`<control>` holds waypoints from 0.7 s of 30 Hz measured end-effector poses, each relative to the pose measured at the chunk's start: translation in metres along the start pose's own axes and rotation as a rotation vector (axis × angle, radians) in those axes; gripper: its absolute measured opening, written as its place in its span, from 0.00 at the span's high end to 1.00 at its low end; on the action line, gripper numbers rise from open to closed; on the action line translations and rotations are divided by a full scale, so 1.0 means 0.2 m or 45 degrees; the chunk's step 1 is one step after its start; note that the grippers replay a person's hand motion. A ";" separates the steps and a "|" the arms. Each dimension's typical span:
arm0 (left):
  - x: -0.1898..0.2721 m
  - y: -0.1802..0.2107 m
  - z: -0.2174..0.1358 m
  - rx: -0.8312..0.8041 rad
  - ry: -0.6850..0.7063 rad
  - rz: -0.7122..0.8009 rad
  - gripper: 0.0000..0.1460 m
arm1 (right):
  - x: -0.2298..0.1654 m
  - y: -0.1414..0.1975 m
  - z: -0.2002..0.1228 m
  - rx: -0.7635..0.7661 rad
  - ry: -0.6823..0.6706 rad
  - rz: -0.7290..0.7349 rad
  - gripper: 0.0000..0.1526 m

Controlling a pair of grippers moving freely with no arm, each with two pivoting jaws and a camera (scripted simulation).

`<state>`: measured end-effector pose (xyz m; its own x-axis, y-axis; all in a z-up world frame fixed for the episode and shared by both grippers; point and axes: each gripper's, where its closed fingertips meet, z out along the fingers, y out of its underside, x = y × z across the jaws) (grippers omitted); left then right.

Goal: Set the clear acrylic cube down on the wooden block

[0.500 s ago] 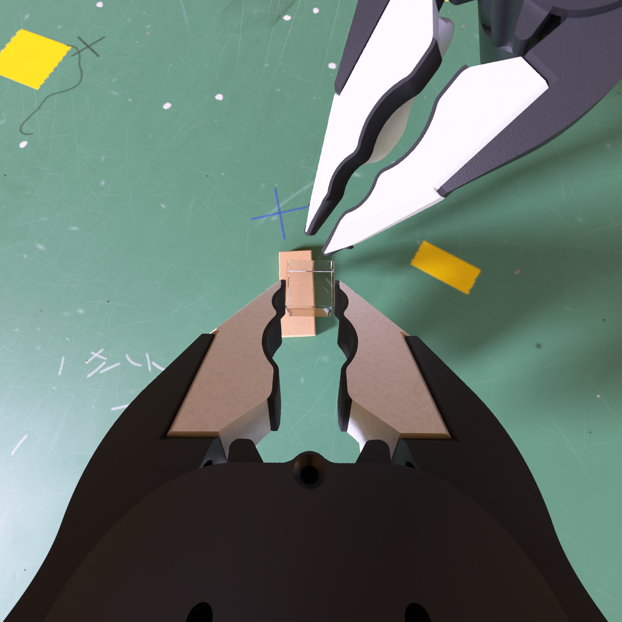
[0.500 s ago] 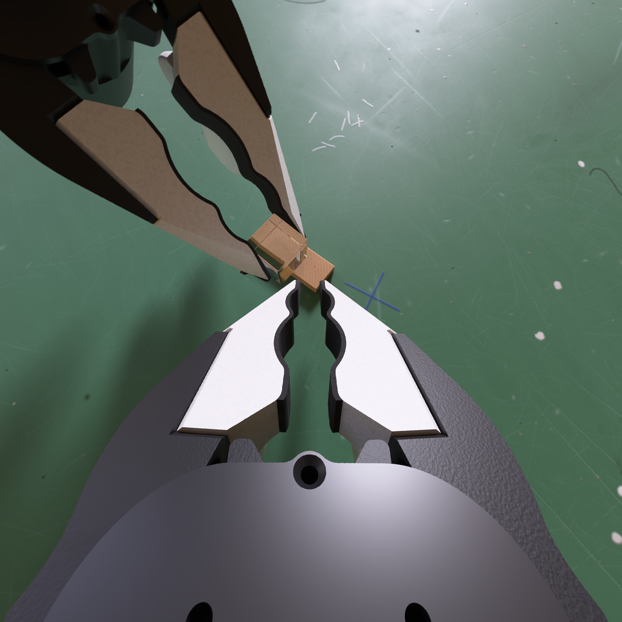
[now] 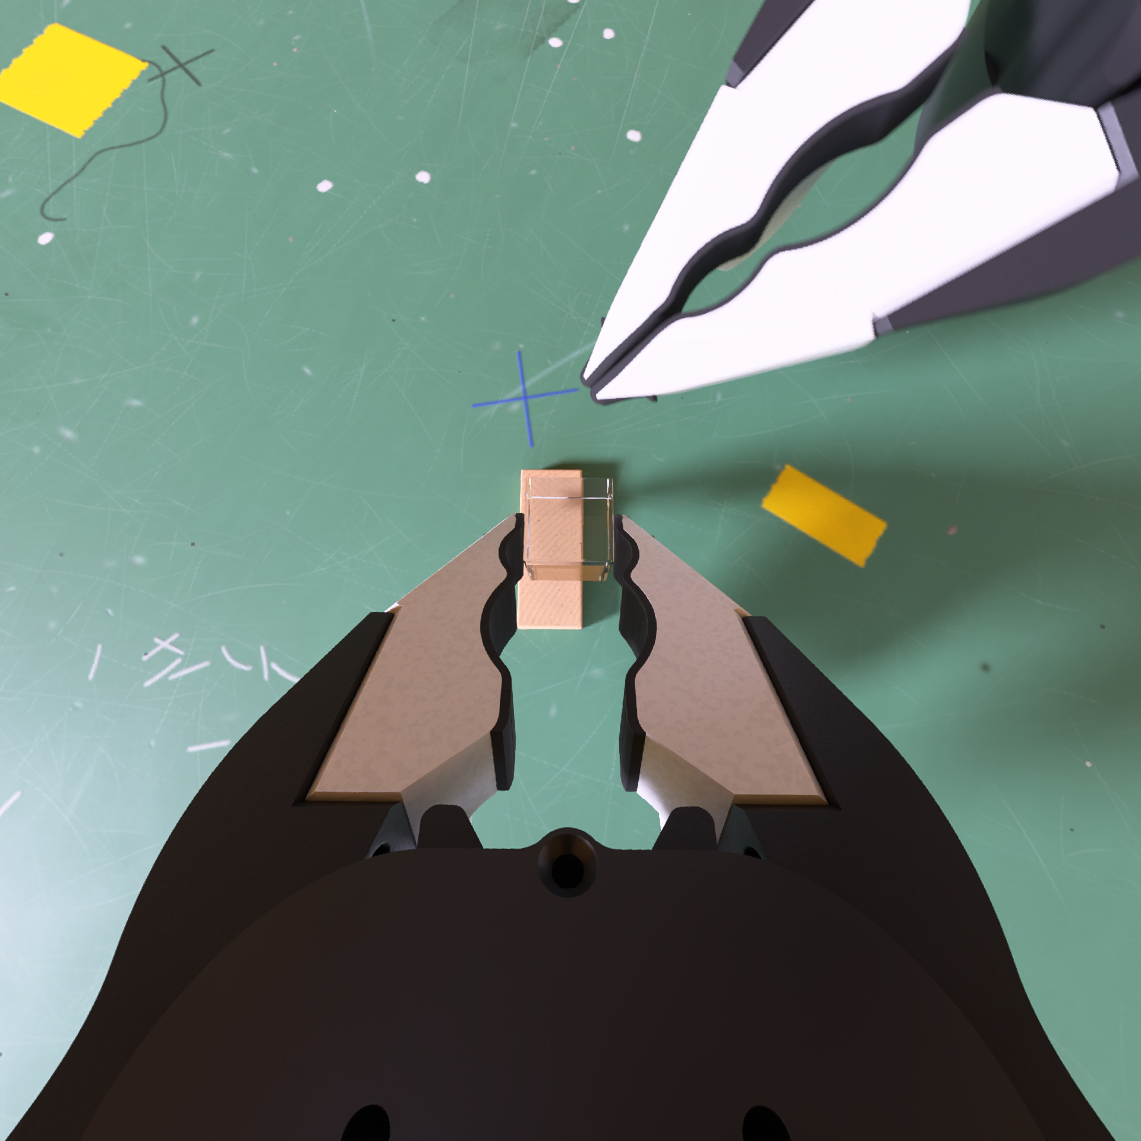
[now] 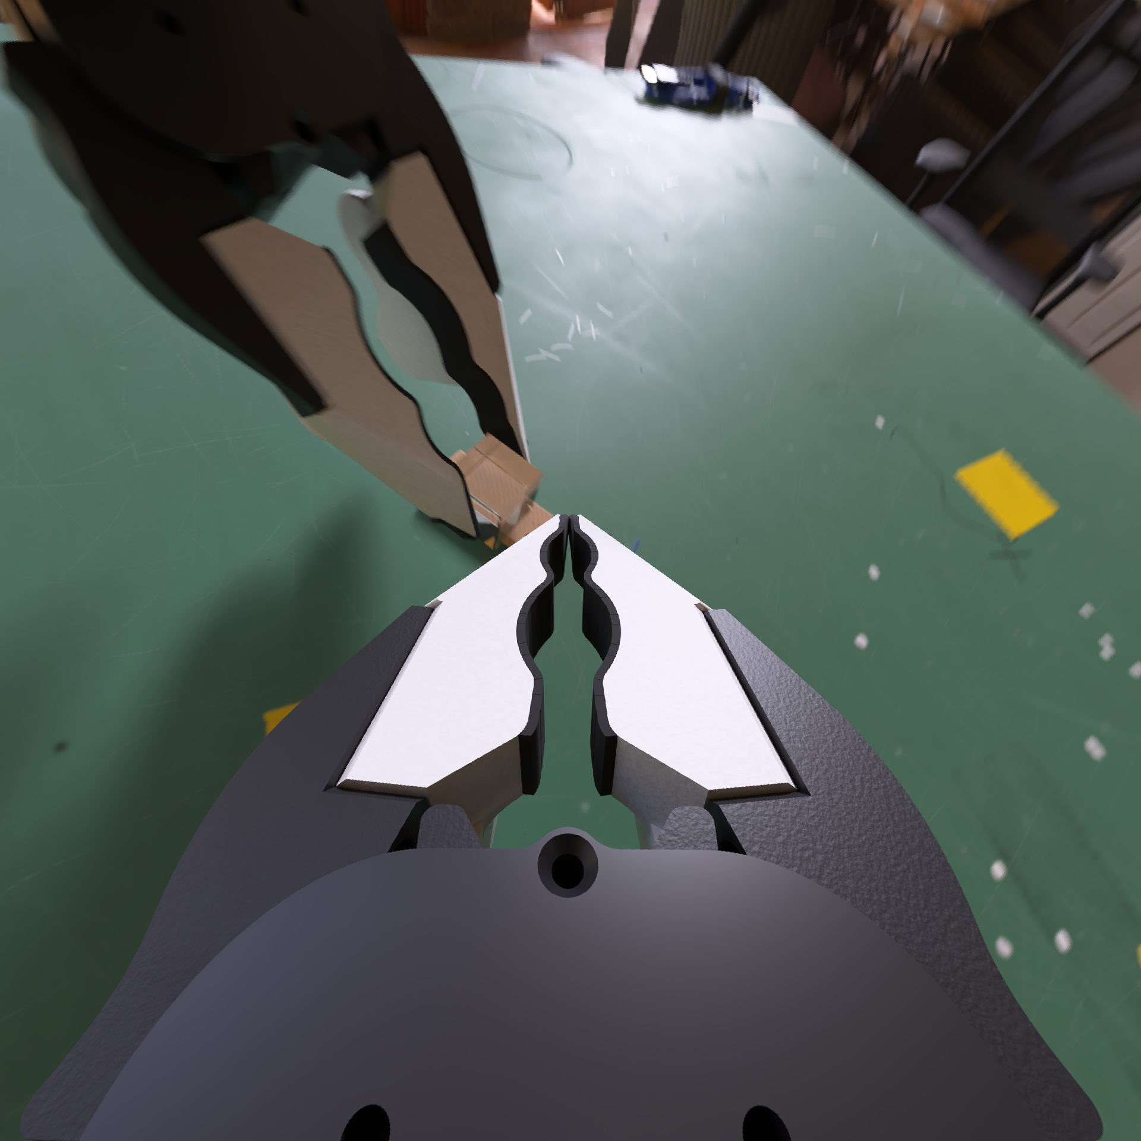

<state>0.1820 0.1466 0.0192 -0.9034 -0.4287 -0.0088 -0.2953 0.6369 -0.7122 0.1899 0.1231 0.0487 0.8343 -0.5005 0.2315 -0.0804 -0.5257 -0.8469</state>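
My left gripper (image 3: 568,537), with tan fingers, is shut on the clear acrylic cube (image 3: 596,531). The cube sits over the far part of the light wooden block (image 3: 549,608), which lies flat on the green mat. The cube overhangs the block's right edge. I cannot tell whether it rests on the block or hangs just above it. My right gripper (image 4: 567,522), with white fingers, is shut and empty, just short of the block (image 4: 528,525). It also shows in the left wrist view (image 3: 594,388), beyond the block to the right. The left gripper (image 4: 497,494) shows in the right wrist view.
A blue cross (image 3: 525,398) is drawn on the mat just beyond the block. Yellow tape pieces lie to the right (image 3: 824,515) and far left (image 3: 68,77). The table's far edge (image 4: 926,204) shows, with a blue object (image 4: 697,89) near it and dark furniture beyond.
My right gripper has closed its fingers and drawn back and up from the block, tilting so its view takes in the table's far edge. The left gripper still holds the cube over the block.
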 end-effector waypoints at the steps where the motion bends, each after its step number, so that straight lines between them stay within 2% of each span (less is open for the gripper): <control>1: 0.00 0.00 0.00 0.001 -0.007 -0.003 0.81 | 0.02 0.03 0.00 -0.041 -0.017 0.065 1.00; 3: 0.00 0.00 0.00 -0.003 -0.027 -0.003 0.81 | 0.00 0.07 0.01 -0.113 -0.089 0.168 0.99; 5: 0.00 -0.01 0.01 0.000 -0.044 -0.008 0.81 | -0.02 0.09 0.04 -0.158 -0.122 0.224 0.92; 8: 0.00 -0.01 0.01 0.009 -0.056 -0.015 0.81 | -0.02 0.11 0.07 -0.214 -0.121 0.278 0.92; 12: 0.00 0.00 0.01 0.010 -0.072 -0.004 0.81 | -0.02 0.11 0.09 -0.261 -0.112 0.261 0.94; 19: -0.01 0.00 0.00 -0.008 -0.035 -0.032 0.81 | -0.01 0.08 0.09 -0.184 0.087 -0.110 0.95; 21: -0.01 0.00 0.00 -0.006 -0.031 -0.037 0.81 | -0.01 0.06 0.08 -0.151 0.092 -0.132 0.95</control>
<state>0.1849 0.1472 0.0189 -0.8866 -0.4625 -0.0052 -0.3229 0.6270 -0.7089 0.1959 0.1285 0.0295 0.8002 -0.4855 0.3521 -0.0636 -0.6525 -0.7551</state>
